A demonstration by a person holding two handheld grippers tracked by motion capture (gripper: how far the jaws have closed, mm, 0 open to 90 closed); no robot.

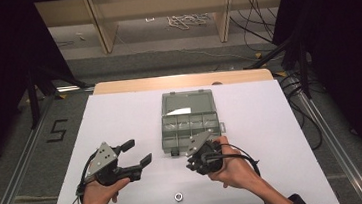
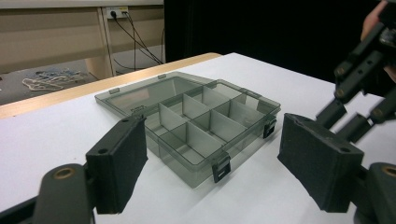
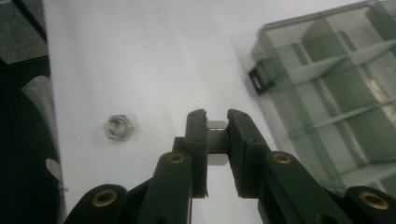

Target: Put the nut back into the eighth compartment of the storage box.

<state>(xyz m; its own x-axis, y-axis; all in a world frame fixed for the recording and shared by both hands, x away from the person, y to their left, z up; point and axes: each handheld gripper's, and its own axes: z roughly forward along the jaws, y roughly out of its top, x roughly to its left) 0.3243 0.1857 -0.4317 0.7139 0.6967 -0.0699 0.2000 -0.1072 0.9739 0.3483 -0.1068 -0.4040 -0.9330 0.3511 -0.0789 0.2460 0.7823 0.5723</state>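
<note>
Floor marking "5" left of bench. Right tongs grip a metal piece, probably a nut; left tongs gape.

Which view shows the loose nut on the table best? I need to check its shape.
The right gripper view: the loose nut lies close and sharp, its hexagonal outline and hole clear, left of the right claw. In the high view the nut is a tiny ring near the table's near edge.
</note>
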